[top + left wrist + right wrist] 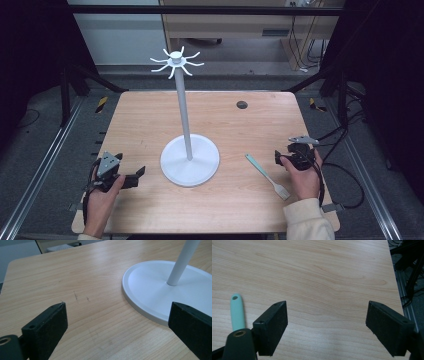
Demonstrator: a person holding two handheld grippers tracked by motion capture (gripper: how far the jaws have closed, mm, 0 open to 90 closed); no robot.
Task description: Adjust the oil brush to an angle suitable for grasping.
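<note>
— What do you have on the table (150,115) from where you sit?

— A white stand (189,159) in the middle: a round base, a thin upright pole, and a ring of curved hooks at the top. To its right lies a fork (267,176) with a pale green handle and a white head, flat on the wood, handle pointing up and left, tines toward the near edge. There is a small dark round hole (242,104) in the tabletop at the far side.

— And your left gripper (131,177)?

— I see it near the left front of the table, held in the left hand (102,192), just beside the base of the stand but apart from it. In the left gripper view its jaws stand wide, with bare wood between them and the rim of the base behind the right jaw.

— The right one?

— My right gripper (285,158) sits at the right edge in the right hand (302,177), close to the fork, not touching it. In the right gripper view the jaws are spread wide over bare wood, and the green handle (237,312) lies just outside the left jaw.
</note>
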